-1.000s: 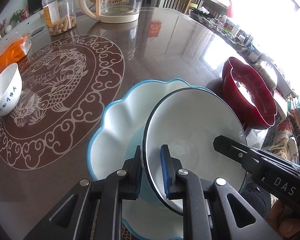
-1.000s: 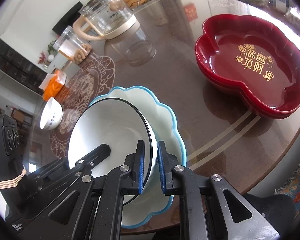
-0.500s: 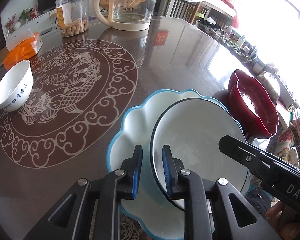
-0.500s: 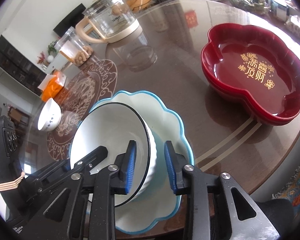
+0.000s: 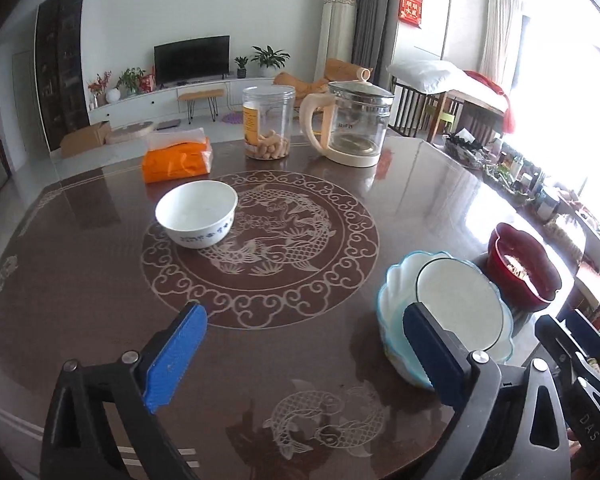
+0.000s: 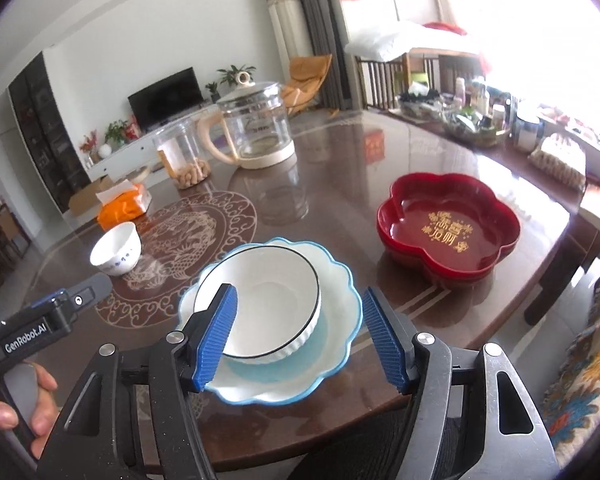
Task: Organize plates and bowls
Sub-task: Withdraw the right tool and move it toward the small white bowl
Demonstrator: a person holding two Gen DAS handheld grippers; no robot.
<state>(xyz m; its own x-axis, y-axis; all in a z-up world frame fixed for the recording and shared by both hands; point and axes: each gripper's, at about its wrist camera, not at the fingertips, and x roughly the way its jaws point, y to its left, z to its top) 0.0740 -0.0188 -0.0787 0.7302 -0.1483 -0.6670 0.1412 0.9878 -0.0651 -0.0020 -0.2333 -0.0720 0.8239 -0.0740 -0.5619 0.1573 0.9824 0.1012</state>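
Note:
A white bowl with a black rim (image 6: 268, 304) sits inside a blue-edged scalloped plate (image 6: 340, 312) near the table's front edge; both also show in the left wrist view, the bowl (image 5: 458, 312) and the plate (image 5: 394, 304). My right gripper (image 6: 300, 334) is open and empty, just behind them. My left gripper (image 5: 304, 360) is open and empty, above the table to their left. A small white bowl with blue marks (image 5: 197, 213) stands on the dragon pattern. A red flower-shaped dish (image 6: 448, 226) stands to the right.
A glass kettle (image 5: 350, 124), a snack jar (image 5: 267, 122) and an orange tissue pack (image 5: 177, 158) stand at the table's far side. Clutter of bottles and a basket (image 6: 480, 128) lines the far right. The table's front edge (image 6: 380, 412) is close.
Both grippers let go of the black-rimmed bowl, opened wide and pulled back and up. The bowl now rests in the blue-edged plate.

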